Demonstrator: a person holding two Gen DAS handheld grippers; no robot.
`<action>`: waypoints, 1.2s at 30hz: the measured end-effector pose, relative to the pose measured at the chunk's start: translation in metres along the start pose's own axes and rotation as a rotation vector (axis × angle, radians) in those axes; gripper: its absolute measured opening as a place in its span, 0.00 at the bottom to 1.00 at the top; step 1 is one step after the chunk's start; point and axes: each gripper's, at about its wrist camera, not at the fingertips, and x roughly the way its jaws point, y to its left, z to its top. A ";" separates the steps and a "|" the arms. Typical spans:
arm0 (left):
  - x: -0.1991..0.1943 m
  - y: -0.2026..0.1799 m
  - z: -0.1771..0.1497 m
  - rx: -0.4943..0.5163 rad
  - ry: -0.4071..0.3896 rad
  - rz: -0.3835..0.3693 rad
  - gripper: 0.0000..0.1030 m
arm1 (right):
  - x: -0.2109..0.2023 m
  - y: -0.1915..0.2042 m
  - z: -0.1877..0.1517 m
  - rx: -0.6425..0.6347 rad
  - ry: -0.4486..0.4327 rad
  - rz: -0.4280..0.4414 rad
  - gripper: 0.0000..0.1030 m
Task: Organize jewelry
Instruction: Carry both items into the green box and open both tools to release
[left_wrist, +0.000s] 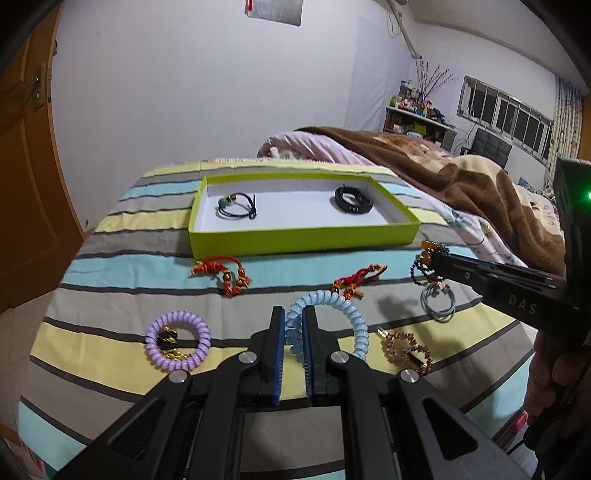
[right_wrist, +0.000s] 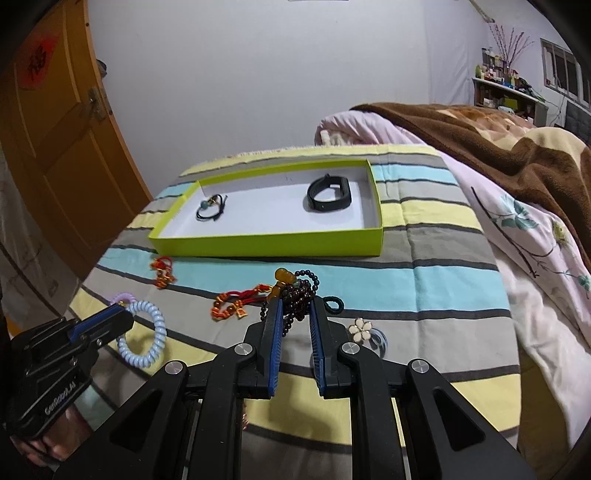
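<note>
A lime-green tray (left_wrist: 306, 236) (right_wrist: 266, 242) sits on the striped cloth and holds a black cord bracelet (left_wrist: 236, 206) (right_wrist: 211, 206) and a black wristband (left_wrist: 352, 199) (right_wrist: 329, 194). My left gripper (left_wrist: 294, 314) is shut on a light blue coil hair tie (left_wrist: 351, 314) (right_wrist: 147, 339) resting on the cloth. My right gripper (right_wrist: 297, 301) (left_wrist: 430, 258) is shut on a dark bead bracelet with amber beads (right_wrist: 295, 295) (left_wrist: 424, 266), held just above the cloth in front of the tray.
On the cloth lie a purple coil tie (left_wrist: 177, 341), two red braided bracelets (left_wrist: 225, 275) (left_wrist: 354, 280), a grey hair tie (left_wrist: 437, 302), a jewelled clip (left_wrist: 406, 350) and a white flower clip (right_wrist: 360, 330). Blankets (left_wrist: 461, 173) are piled to the right.
</note>
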 end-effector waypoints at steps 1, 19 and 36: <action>-0.002 0.000 0.001 -0.002 -0.004 -0.001 0.09 | -0.003 0.001 0.001 0.000 -0.006 0.002 0.15; 0.003 0.014 0.053 0.001 -0.077 0.037 0.09 | -0.009 0.000 0.033 -0.037 -0.070 -0.005 0.15; 0.083 0.054 0.093 -0.011 -0.022 0.118 0.09 | 0.069 -0.028 0.074 -0.025 0.009 -0.058 0.15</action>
